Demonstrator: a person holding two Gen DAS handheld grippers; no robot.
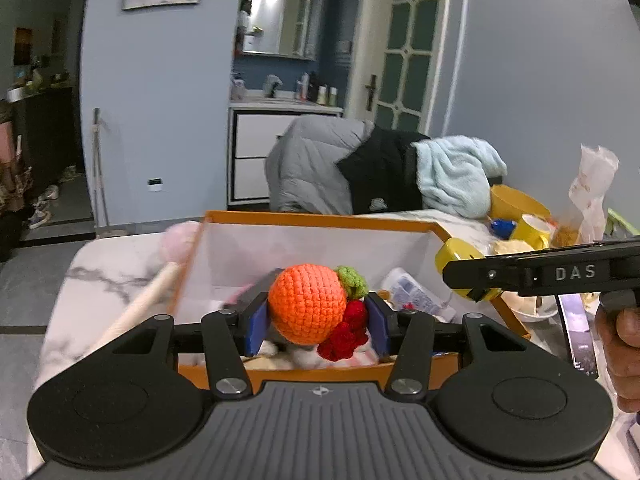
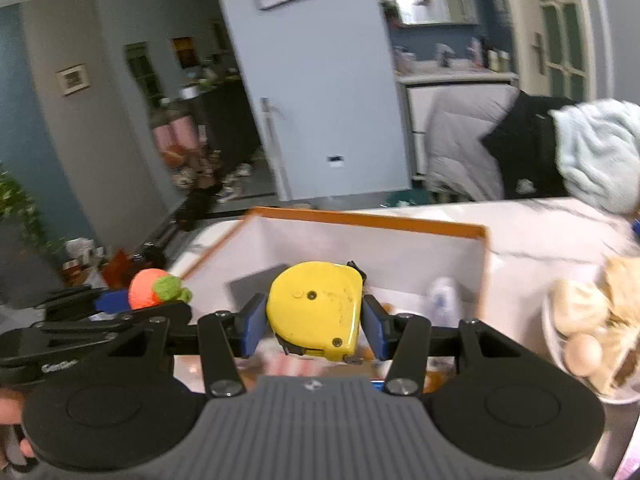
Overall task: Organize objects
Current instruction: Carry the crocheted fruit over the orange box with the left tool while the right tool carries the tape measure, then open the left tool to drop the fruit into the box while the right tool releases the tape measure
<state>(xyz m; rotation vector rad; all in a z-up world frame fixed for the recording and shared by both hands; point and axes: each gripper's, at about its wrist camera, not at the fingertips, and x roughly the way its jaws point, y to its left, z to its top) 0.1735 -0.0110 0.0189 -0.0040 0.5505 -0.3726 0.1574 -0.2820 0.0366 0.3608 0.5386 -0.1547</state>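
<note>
left wrist view: the left hand-held gripper (image 1: 318, 322) is clenched on an orange crocheted fruit with a green leaf and red berries (image 1: 307, 303), held above the orange-rimmed white box (image 1: 320, 220) on the white marble table (image 1: 100, 268).

right wrist view: the right hand-held gripper (image 2: 314, 326) grasps a yellow plastic tape measure (image 2: 316, 307) between its blue pads, over the same box, beside a bowl of buns and eggs (image 2: 592, 344).

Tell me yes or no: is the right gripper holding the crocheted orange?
No, the right gripper is clamped on a yellow tape measure; the crocheted orange sits in the left gripper.
</note>
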